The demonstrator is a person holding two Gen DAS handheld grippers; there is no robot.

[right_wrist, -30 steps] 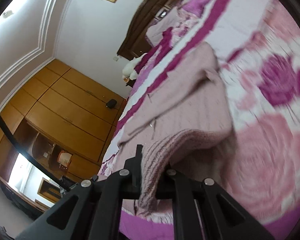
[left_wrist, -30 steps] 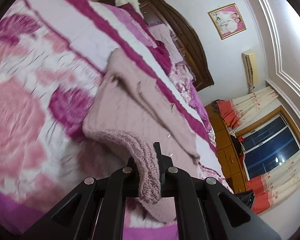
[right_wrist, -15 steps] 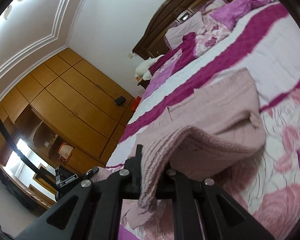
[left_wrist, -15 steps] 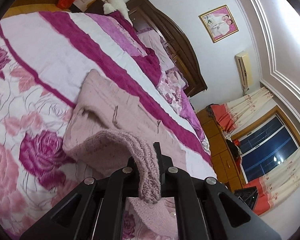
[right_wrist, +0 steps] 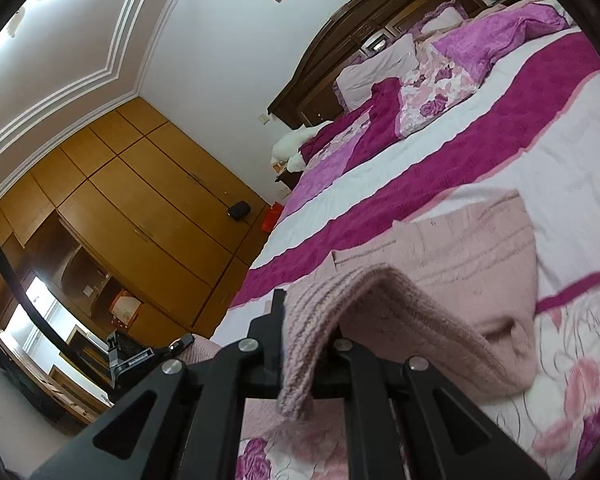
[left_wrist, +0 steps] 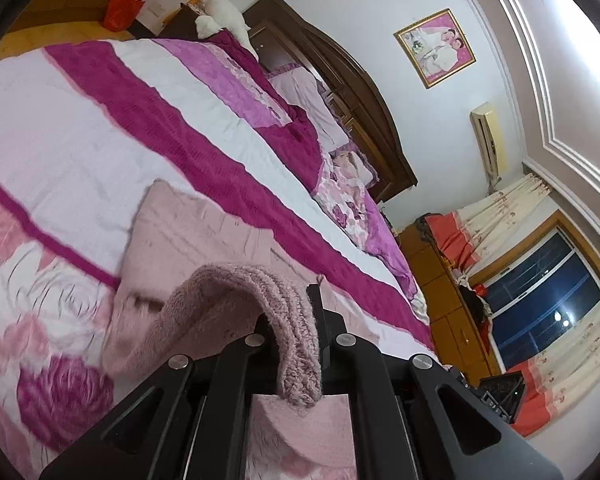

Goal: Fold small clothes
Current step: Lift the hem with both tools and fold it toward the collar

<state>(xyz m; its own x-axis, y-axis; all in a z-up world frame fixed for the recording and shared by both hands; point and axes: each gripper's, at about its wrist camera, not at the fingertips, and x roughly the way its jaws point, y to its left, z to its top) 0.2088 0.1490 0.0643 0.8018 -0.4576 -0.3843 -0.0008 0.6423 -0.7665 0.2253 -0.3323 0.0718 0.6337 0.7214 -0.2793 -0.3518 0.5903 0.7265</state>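
Observation:
A small dusty-pink knit sweater (left_wrist: pixel 204 236) lies on the bed, its near hem lifted and curled over. My left gripper (left_wrist: pixel 296 320) is shut on the ribbed hem at one corner and holds it above the bed. In the right wrist view the same sweater (right_wrist: pixel 460 248) spreads ahead, and my right gripper (right_wrist: pixel 304 328) is shut on the other corner of the ribbed hem. The lifted hem arches forward over the flat part of the sweater. The fingertips are hidden in the knit.
The bed has a pink, white and magenta rose-print cover (left_wrist: pixel 80 152). Pillows (right_wrist: pixel 380 68) and a dark wooden headboard (right_wrist: pixel 380 12) are at the far end. A wooden wardrobe (right_wrist: pixel 140 200) stands beside the bed, a curtained window (left_wrist: pixel 540 300) on the other side.
Both grippers have risen and carried the hem forward toward the headboard. The lifted part now arches over more of the flat sweater. Both stay shut on the hem.

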